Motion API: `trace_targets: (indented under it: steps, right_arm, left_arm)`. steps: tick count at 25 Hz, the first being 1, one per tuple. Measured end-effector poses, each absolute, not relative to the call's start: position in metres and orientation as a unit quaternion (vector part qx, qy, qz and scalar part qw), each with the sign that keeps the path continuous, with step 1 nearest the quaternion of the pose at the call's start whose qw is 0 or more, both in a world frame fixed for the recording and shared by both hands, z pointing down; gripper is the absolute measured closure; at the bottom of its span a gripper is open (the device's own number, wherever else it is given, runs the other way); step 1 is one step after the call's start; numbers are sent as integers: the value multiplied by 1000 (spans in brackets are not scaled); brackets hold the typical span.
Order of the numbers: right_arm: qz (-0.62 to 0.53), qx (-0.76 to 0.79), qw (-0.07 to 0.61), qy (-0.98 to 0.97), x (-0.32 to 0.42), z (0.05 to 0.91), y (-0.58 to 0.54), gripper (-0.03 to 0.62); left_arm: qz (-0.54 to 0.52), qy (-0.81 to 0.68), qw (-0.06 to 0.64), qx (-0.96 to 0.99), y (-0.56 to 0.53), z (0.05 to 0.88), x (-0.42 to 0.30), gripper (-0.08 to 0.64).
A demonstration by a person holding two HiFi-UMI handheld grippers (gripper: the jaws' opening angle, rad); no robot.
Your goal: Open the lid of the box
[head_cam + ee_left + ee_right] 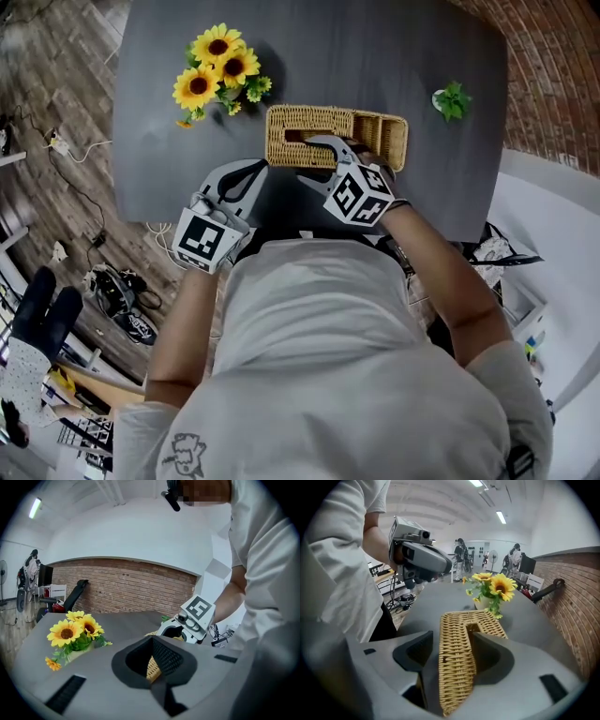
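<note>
A wicker box (pixel 382 137) stands on the dark table (pixel 375 47), its right end uncovered and showing compartments. Its woven lid (pixel 305 125) is tilted up over the left end. In the right gripper view the lid (pixel 457 667) stands on edge between the jaws of my right gripper (pixel 457 651), which is open; a gap shows at the left jaw. From the head view, that right gripper (pixel 323 150) reaches over the box's front. My left gripper (pixel 249 173) hovers at the table's front left of the box, shut and empty, and points toward the box (pixel 153 667).
A sunflower bunch (pixel 216 66) stands behind and left of the box. A small green plant (pixel 452 100) sits at the table's right side. The table's front edge runs just under both grippers. Cables lie on the wooden floor (pixel 56 141) to the left.
</note>
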State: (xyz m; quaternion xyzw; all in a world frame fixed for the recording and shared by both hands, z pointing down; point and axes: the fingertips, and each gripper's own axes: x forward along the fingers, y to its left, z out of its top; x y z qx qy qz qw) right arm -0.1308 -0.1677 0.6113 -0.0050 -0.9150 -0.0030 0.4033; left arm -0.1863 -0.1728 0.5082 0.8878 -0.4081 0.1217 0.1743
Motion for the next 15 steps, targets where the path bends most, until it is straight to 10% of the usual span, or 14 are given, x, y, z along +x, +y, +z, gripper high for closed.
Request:
trace_targets:
  steps: [15]
  right_arm:
    - [-72,9,466,-882,-131,648,-171,304]
  left_arm:
    - [101,-413,199,883,-180,522,-195,549]
